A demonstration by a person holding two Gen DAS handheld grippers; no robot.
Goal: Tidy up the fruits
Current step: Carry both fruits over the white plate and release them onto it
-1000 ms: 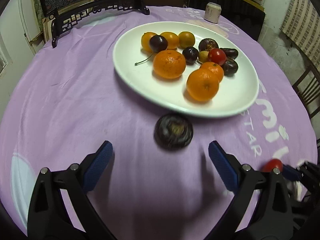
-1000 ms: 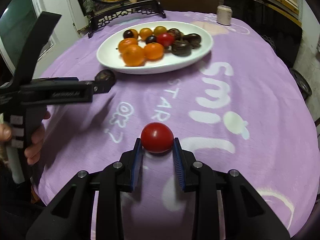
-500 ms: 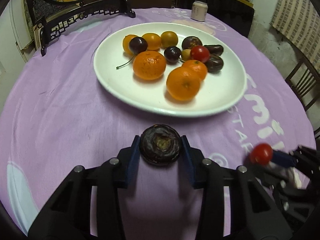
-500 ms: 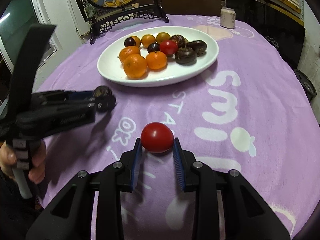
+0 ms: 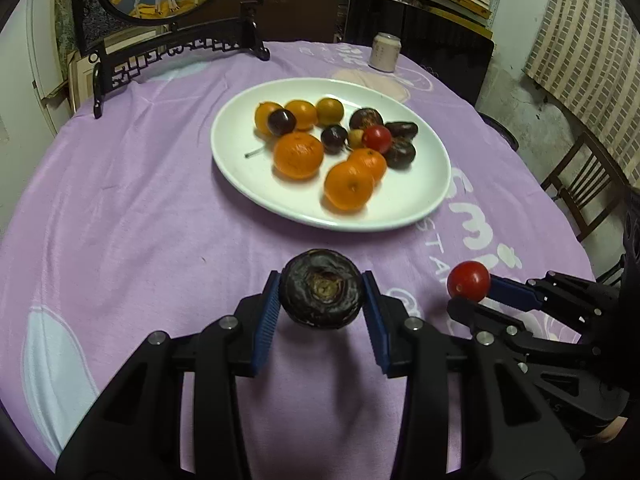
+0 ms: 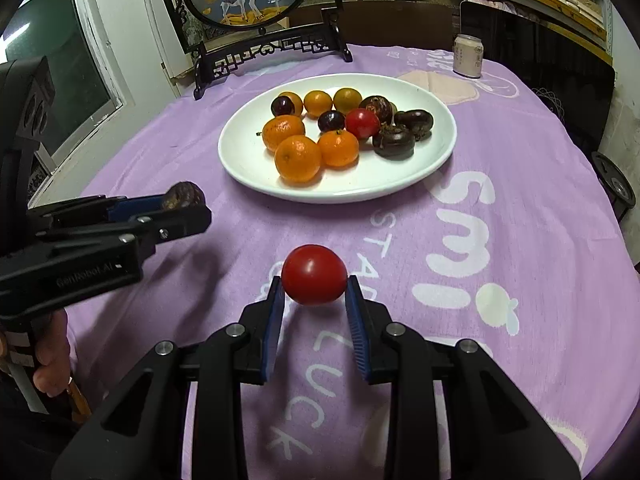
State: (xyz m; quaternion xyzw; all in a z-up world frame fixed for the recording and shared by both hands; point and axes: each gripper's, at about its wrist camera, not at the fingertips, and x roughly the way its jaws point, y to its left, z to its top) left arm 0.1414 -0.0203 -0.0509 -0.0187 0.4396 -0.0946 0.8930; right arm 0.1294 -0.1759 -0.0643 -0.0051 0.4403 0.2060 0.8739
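I clamp water chestnut point(image 5: 321, 294) in left gripper point(image 5: 320, 312), cherry tomato point(image 6: 314, 280) in right gripper point(image 6: 314, 312); white plate point(image 5: 256, 184) straight ahead, left nearer.

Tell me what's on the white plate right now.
On the white oval plate: orange mandarins, a red tomato, dark cherries and dark brown water chestnuts. Whatever sits behind the pile is hidden.
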